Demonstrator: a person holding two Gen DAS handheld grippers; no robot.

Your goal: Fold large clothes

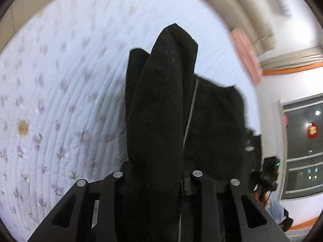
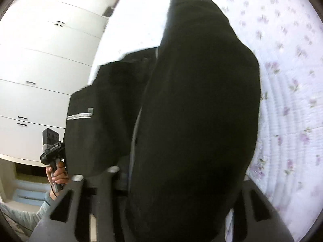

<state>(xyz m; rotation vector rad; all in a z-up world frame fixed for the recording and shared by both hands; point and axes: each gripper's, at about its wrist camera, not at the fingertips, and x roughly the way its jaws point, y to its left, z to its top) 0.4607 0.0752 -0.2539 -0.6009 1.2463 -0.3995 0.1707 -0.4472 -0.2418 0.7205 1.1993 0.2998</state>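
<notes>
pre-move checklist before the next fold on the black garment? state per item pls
1. Left tongs gripping garment: ok, cloth runs between the fingers, which it hides.
2. Right tongs gripping garment: ok, a thick fold covers the fingers.
3. Garment lifted off the quilt: ok for the held part; the lower hem is out of view, cannot tell.
4. Cloth flat and untwisted: not ok, it hangs in bunched rolls in both views.
5. Zipper side located: ok, it shows in the left view.
6. Landing spot on the quilt clear: cannot tell, the garment blocks the middle of both views.
</notes>
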